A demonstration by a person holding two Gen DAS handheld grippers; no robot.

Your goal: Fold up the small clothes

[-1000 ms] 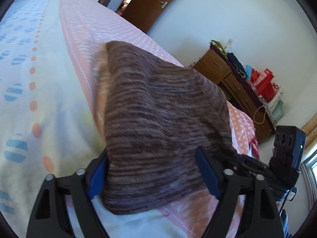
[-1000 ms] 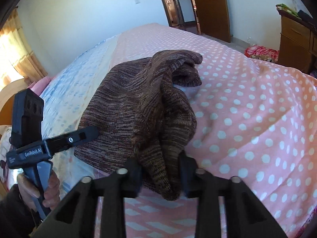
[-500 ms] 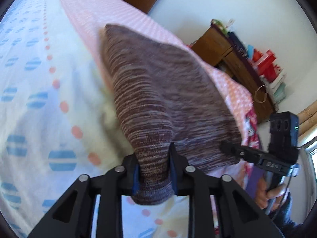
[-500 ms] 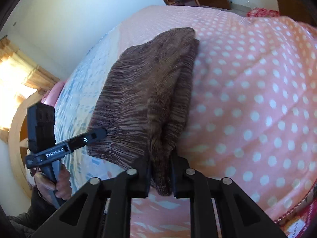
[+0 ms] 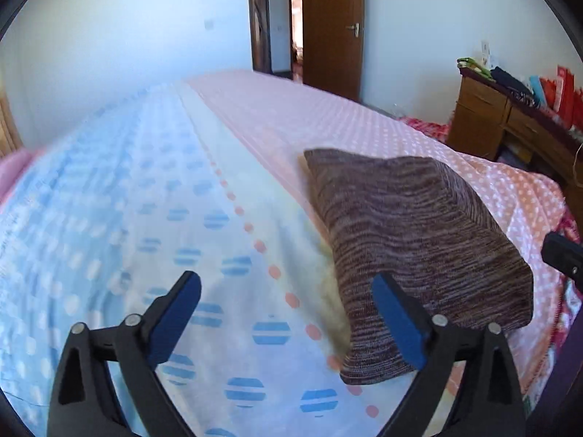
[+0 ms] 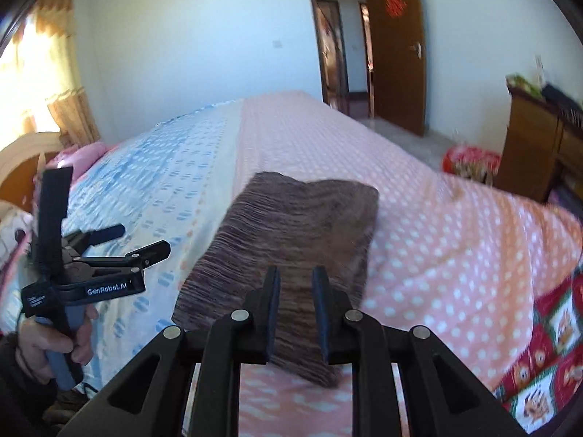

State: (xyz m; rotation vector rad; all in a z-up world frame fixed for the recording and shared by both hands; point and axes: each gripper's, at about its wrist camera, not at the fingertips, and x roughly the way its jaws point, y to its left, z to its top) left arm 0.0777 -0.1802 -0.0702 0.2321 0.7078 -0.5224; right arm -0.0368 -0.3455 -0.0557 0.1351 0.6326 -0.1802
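I hold one pair of tongs in each hand above the bed, and the brown knitted garment lies on the bedcover, across the line where the blue patterned part meets the pink dotted part. It lies as a compact, roughly rectangular packet with layers one over the other, so I judge that the folding of this piece is nearly done or done.

My left tongs are wide apart and opening, and nothing is between them. In the left wrist view the right-hand finger stands in front of the garment's near corner, but I see no pinch on the cloth. In the right wrist view the left tongs stand beside the garment's left edge, with my hand on the handle.

My right tongs have only a narrow gap, and they are opening slowly. Through the gap I see the brown knit, but it looks to lie on the bed below and beyond the pads, not between them; I believe the cloth is released.

What is left, I think, is small: maybe to press the packet flat and straighten the near edge, which looks a little uneven and blurred. I see no other small clothes on the bed in these views, so I cannot say if more pieces wait.
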